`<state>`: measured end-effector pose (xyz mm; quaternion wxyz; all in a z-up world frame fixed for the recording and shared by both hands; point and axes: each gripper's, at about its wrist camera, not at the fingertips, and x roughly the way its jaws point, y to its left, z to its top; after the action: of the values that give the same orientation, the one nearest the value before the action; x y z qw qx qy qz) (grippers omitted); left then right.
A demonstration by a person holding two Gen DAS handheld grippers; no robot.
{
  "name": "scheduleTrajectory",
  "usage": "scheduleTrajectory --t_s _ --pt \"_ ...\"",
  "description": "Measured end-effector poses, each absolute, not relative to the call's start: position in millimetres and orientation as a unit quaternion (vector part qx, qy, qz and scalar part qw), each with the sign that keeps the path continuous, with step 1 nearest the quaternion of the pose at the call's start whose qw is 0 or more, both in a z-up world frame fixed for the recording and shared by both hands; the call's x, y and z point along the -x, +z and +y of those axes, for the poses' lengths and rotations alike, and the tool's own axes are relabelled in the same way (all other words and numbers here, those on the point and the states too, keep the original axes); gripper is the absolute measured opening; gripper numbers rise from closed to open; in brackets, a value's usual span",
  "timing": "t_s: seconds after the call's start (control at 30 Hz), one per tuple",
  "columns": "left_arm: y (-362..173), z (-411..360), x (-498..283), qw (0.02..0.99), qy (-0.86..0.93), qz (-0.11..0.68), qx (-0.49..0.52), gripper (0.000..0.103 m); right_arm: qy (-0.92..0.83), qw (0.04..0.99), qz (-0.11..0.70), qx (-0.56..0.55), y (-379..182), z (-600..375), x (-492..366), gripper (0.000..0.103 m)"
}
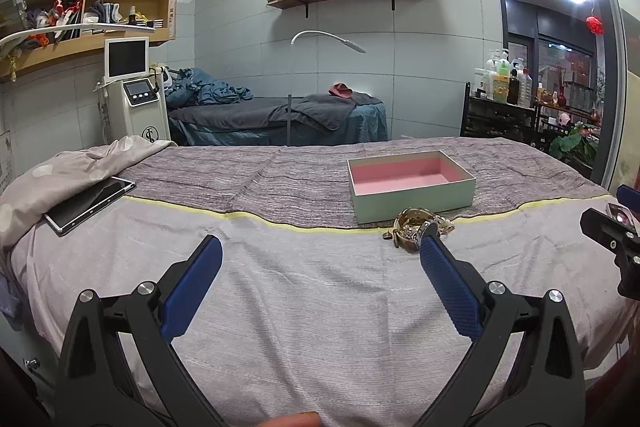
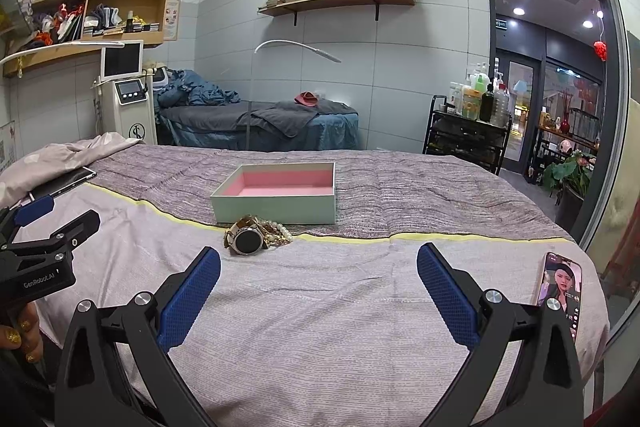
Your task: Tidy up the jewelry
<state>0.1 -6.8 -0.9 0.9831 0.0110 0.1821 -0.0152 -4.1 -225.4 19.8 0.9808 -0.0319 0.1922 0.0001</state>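
Both spread wide and holding nothing: left hand-held gripper (image 1: 320, 247) and right hand-held gripper (image 2: 319, 259), blue knurled rubber pads (image 2: 192, 301) hovering over the bed (image 2: 320, 327), well short of the jewelry pile (image 2: 258, 231) sitting just in front of the box (image 2: 276, 205). Probably best to go for the watch (image 2: 247, 240) first, coming down over its round rigid case rather than the slinky gold band, since the pearl strand (image 2: 280, 229) looks tangled in and likely to drag along. Soft woven bedspread, so expect some sink under the fingertips; mint cardboard box open-topped with a pink foam-looking lining, easy drop target.
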Motion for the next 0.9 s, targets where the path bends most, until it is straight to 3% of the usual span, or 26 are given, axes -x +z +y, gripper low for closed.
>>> scheduleTrajectory --t_s 0.9 --pt "-1.3 -3.8 -4.5 0.981 -0.022 0.193 -0.003 0.098 0.000 0.981 0.194 0.027 21.2 -229.5 2.8 0.097"
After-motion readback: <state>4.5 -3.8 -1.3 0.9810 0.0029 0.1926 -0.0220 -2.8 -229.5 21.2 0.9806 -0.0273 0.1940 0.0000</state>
